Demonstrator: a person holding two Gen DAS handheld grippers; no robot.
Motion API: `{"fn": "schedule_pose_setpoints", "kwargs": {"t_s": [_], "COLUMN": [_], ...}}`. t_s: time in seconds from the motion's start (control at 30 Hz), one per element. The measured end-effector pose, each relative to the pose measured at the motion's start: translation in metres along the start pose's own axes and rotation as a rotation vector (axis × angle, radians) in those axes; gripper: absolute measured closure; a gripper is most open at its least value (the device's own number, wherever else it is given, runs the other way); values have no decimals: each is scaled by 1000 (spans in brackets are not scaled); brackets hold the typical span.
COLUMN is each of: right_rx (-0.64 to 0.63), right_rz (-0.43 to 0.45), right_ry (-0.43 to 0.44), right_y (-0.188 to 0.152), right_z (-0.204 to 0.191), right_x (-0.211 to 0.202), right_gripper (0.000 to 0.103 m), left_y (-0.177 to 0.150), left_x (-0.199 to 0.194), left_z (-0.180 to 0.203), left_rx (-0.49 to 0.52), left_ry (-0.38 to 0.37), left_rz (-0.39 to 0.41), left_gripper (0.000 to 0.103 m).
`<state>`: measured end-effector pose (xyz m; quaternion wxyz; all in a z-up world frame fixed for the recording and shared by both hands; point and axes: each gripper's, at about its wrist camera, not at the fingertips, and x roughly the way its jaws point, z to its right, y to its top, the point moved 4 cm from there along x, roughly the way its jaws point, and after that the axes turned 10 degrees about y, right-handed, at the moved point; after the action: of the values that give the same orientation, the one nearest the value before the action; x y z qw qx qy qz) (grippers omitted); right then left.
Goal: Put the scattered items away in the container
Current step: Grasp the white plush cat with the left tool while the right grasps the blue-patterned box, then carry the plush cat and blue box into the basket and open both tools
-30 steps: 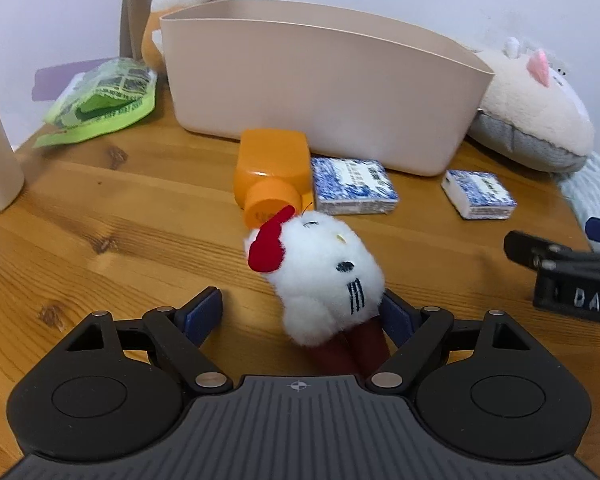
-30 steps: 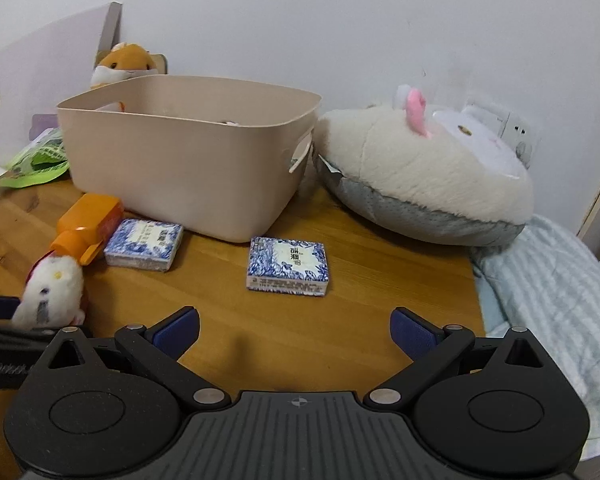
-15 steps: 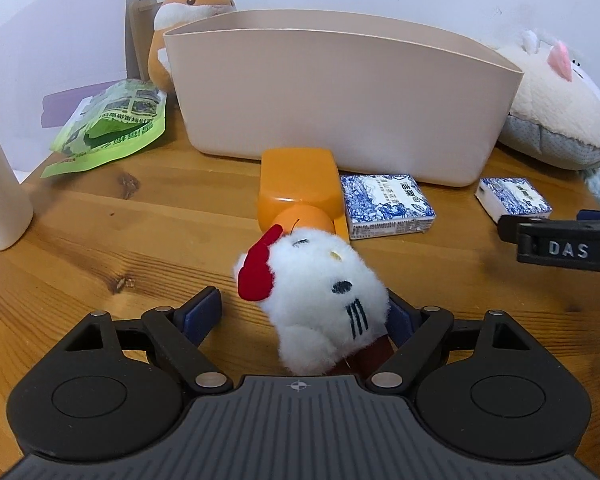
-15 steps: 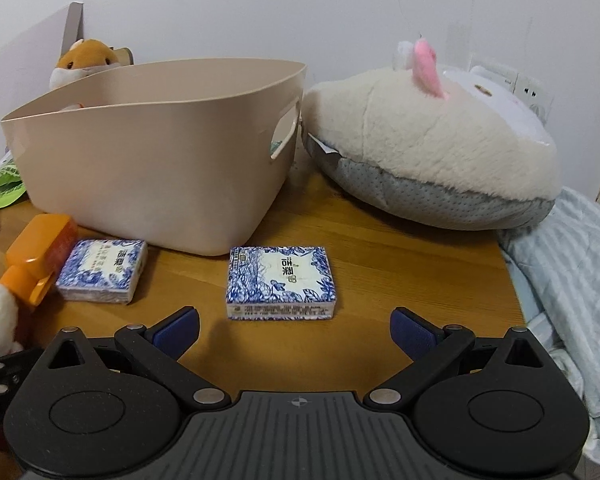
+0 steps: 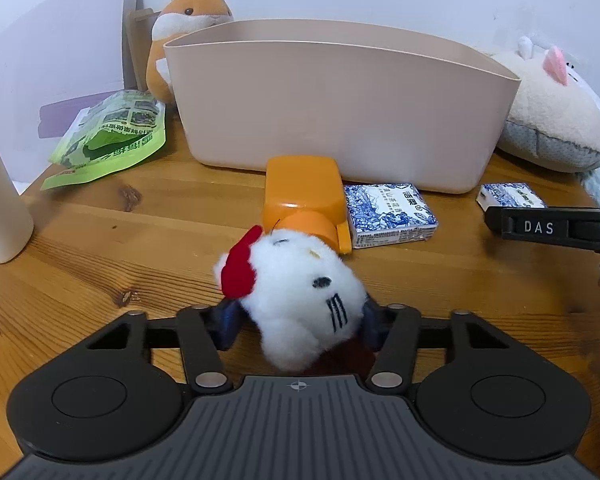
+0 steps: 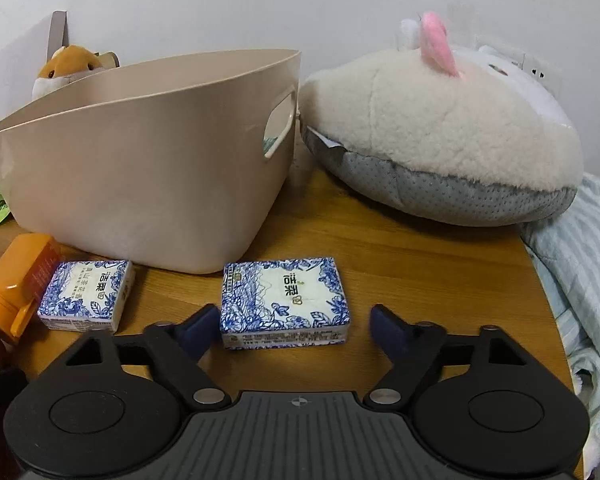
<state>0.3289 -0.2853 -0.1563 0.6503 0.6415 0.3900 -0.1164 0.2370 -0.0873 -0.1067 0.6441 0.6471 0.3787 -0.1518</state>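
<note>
My left gripper point(image 5: 298, 316) is shut on a white cat plush point(image 5: 300, 292) with a red bow, its blue pads pressing both sides. Beyond it lie an orange bottle point(image 5: 304, 196) and a blue-and-white tissue pack point(image 5: 388, 214) in front of the beige basket point(image 5: 340, 108). My right gripper point(image 6: 290, 326) is open, its pads on either side of a second tissue pack point(image 6: 286, 306) that lies on the table; whether they touch it is unclear. The basket point(image 6: 140, 184), the first pack point(image 6: 86, 294) and the bottle point(image 6: 18, 280) show to the left.
A large cream pillow plush point(image 6: 440, 136) lies right of the basket. An orange hamster plush point(image 5: 184, 36) stands behind it. A green packet point(image 5: 112, 140) and a white cylinder point(image 5: 0, 204) are at left. Striped bedding point(image 6: 580, 280) borders the table's right edge.
My left gripper's fingers have closed onto the cat plush. My right gripper has moved forward and down, and its fingers have narrowed around the tissue pack.
</note>
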Motion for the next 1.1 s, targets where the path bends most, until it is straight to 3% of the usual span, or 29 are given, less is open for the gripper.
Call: {"fn": "schedule_pose_setpoints", "kwargs": {"t_s": [0.03, 0.23, 0.73, 1.1], "right_rx": [1, 13, -11, -37], "right_rz": [3, 4, 59, 155], "right_ry": [6, 3, 24, 29], "right_y": [0, -3, -5, 11], "right_z": [-1, 1, -15, -33], "right_x": [-1, -7, -58, -106], "right_gripper": [42, 43, 43, 43], "left_y": [0, 0, 4, 26], "left_x": [0, -2, -35, -74], "left_z": [-1, -6, -23, -48], "left_rx": [-2, -6, -27, -56], "left_ry": [-2, -12, -34, -50], "left_rz": [0, -8, 50, 150], "left_gripper": [50, 63, 63, 63]}}
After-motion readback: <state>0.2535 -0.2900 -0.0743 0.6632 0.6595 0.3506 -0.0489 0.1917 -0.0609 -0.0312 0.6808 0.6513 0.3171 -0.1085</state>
